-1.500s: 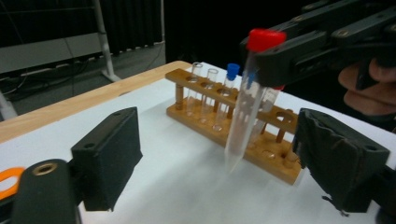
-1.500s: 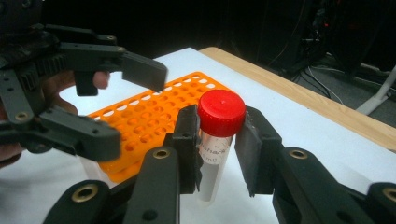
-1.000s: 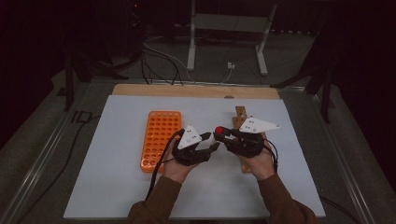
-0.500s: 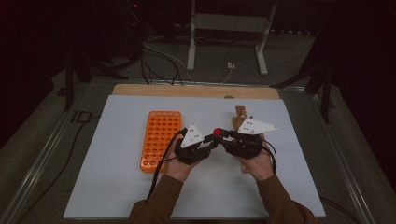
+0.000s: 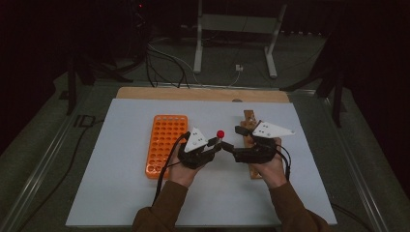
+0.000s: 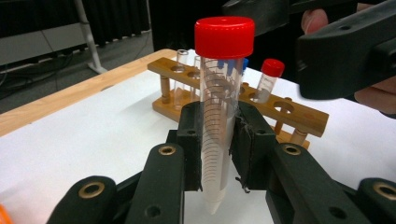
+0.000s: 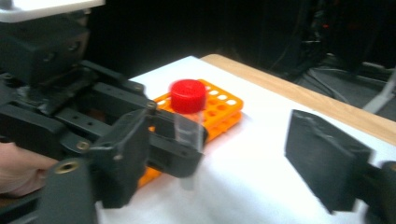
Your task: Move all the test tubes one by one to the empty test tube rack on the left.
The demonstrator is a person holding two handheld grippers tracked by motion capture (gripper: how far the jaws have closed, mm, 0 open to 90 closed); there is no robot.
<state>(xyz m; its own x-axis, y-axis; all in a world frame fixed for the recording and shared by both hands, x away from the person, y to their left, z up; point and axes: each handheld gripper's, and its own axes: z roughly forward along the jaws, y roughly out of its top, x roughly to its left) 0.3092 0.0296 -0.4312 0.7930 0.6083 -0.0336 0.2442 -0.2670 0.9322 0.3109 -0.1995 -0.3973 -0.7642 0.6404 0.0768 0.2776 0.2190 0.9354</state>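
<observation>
- Handoff mid-air over the middle of the counter, between orange rack and wooden rack.
- Left gripper clamped on red-capped tube, upright, tip hanging free, probably ready to drop into an orange rack hole.
- Right gripper jaws just swung apart, nothing between them, off the tube so only one side carries it.

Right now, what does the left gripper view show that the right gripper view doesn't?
Left gripper view: a wooden rack with more tubes, and the scale marks on the tube. Right gripper view: an orange rack on the white mat. Both: the red-capped tube standing upright, clamped in the left gripper.
</observation>
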